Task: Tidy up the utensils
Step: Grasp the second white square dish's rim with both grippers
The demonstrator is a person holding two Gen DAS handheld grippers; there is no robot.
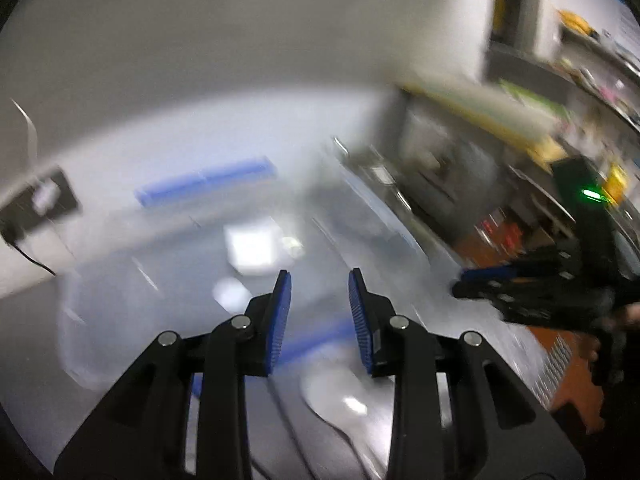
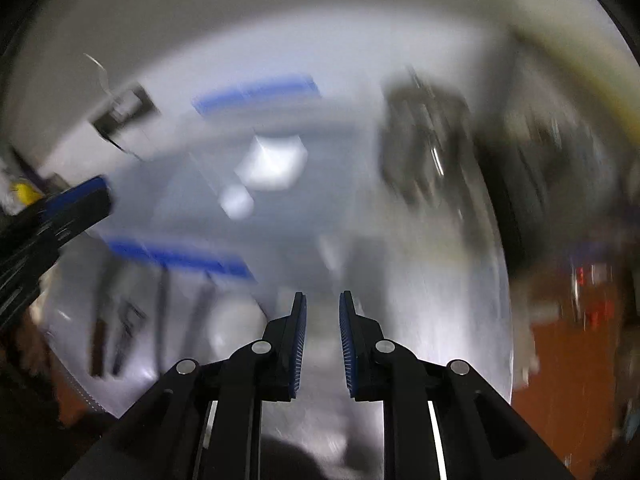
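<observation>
1. Clearly, both frames were badly smeared, so little could be read finely. The left gripper (image 1: 319, 276) had its blue pads apart with nothing between them; the right gripper (image 2: 322, 298) likewise stood a little open and empty.
2. The utensils (image 2: 120, 332) showed only as dark, thin streaks at the lower left of the right wrist view, lying on the shiny metal table (image 2: 440, 320) below a blue strip (image 2: 180, 258). What kind they were I could not tell.
3. Their long axes seemed to run roughly up and down the frame, side by side; which end was the handle could not be told.
4. Judging by their slim dark look, they were probably light, stiff and somewhat slippery on metal, best pinched across the handle near its middle.
5. A pale block (image 2: 272, 166) sat near the upper middle, well apart from them.
</observation>
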